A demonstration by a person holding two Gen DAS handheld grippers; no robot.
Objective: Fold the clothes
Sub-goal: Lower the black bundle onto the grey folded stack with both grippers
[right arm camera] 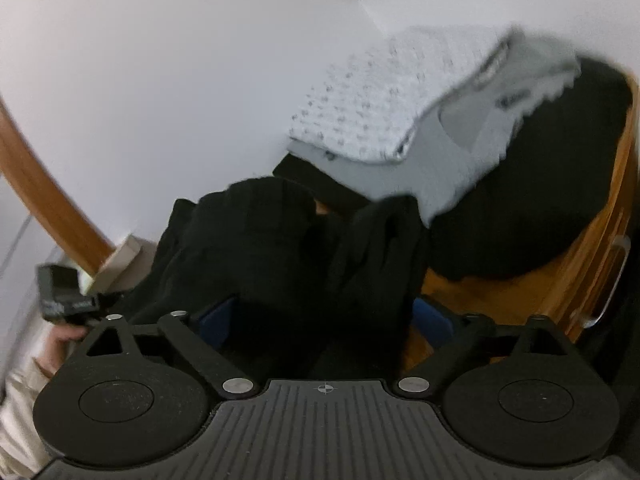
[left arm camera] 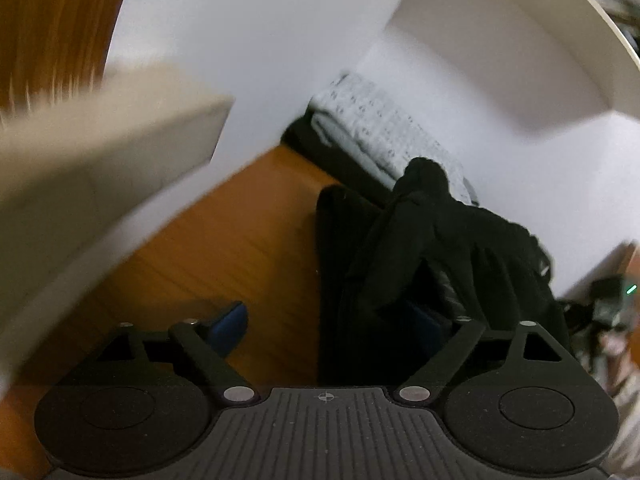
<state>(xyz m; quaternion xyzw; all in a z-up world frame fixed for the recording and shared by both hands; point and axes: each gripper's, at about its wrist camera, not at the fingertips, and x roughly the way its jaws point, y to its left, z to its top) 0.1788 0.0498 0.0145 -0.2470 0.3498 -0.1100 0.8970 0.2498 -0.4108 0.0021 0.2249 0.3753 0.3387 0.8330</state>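
A black garment [left arm camera: 432, 248] lies bunched on the wooden table [left arm camera: 224, 248]. My left gripper [left arm camera: 332, 320] is open; its blue left fingertip [left arm camera: 230, 322] shows over bare wood and the right one is hidden in the black cloth. In the right wrist view the same black garment [right arm camera: 304, 248] fills the space between the fingers of my right gripper [right arm camera: 328, 320], whose blue pads [right arm camera: 436, 320] stand wide apart, so it is open with cloth between the pads. Behind lie a folded white patterned garment [right arm camera: 372, 104] and a grey one [right arm camera: 460, 148] on another black piece [right arm camera: 540, 208].
A white wall [left arm camera: 260, 40] runs close behind the clothes. A pale box-like object [left arm camera: 100, 152] looms at the left of the left wrist view. The table edge and a metal handle [right arm camera: 616, 280] are at the right. The other gripper's body [right arm camera: 60, 292] is at the left.
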